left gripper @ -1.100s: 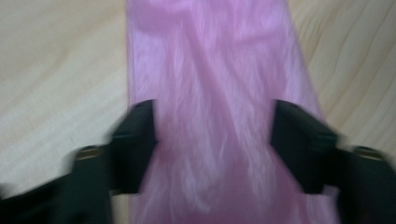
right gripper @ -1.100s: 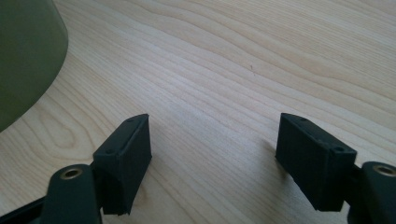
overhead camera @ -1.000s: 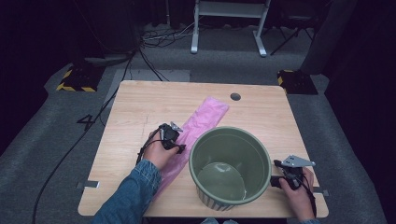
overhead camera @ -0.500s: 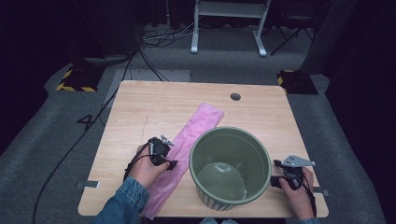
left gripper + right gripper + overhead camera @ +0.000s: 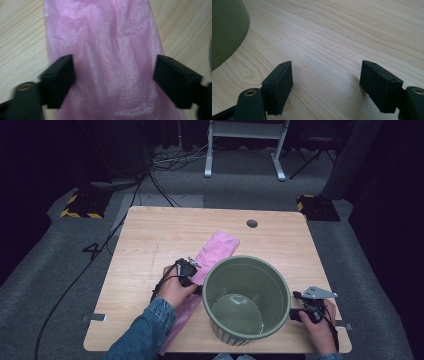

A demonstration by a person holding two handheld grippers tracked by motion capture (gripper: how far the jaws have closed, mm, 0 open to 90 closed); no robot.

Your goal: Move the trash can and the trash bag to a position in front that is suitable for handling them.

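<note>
Left claw (image 5: 190,270) over pink bag (image 5: 216,251), beside green bucket (image 5: 246,304).

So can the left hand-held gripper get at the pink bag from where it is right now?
Probably yes. The left hand-held gripper is right over the pink bag, jaws just opened wide and straddling it, nothing between. The green bin sits beside it, not blocking.

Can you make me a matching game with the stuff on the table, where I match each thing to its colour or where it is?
Things:
1. pink bag
2. bucket
3. left gripper
4. right gripper

Descriptions:
A. green, round, near the table's front edge
B. jaws open over bare wood, just right of the bucket
C. long, flat, lying left of the bucket
D. jaws just opened, wide apart over the pink plastic

Pairs: 1-C, 2-A, 3-D, 4-B
</note>
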